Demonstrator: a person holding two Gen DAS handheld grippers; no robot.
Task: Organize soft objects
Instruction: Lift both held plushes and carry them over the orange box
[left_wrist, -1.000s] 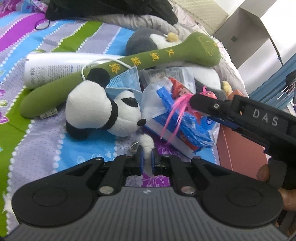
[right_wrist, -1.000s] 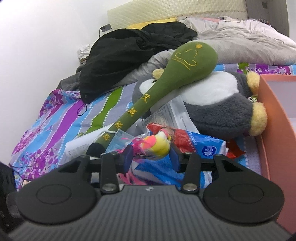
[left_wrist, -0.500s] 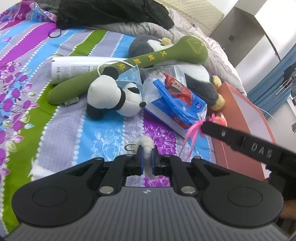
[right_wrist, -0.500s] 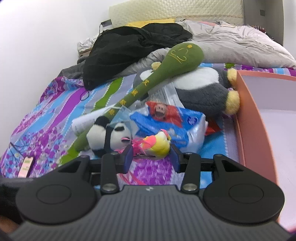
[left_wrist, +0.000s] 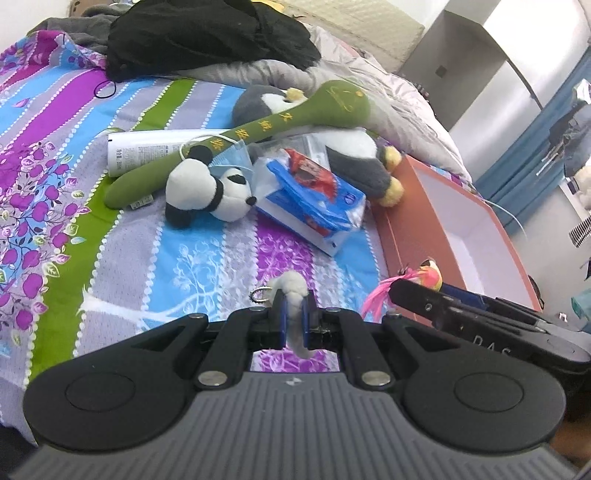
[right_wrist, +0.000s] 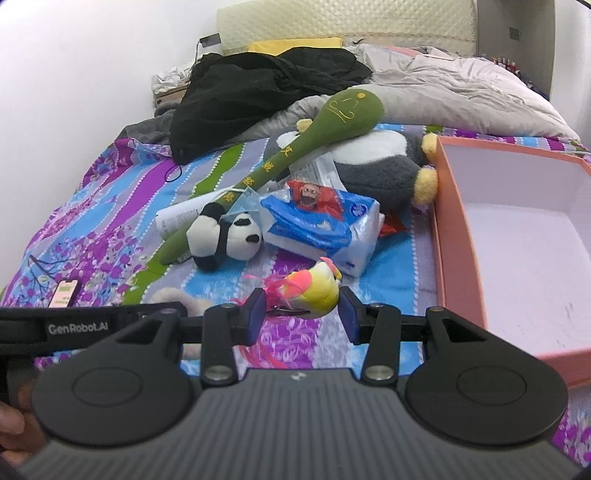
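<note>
Lying crosswise between the jaws, bird toy (right_wrist: 318, 291) faces right.

The grey penguin plush (left_wrist: 255, 105) lies mostly hidden under the long green plush (left_wrist: 236, 138), so only its head, belly and yellow feet show. The white tube (left_wrist: 147, 153) is partly covered by that green plush and by the face mask (left_wrist: 236, 157), and its print is too small to read. The small white plush (left_wrist: 293, 291) in the left gripper (left_wrist: 294, 319) is half hidden between the pads, so its shape cannot be told. The orange box (right_wrist: 454, 236) runs off the right edge in the right wrist view. The phone (right_wrist: 65, 292) screen is too small to read. A hand (right_wrist: 14, 417) at the lower left is cut off by the frame.
</note>
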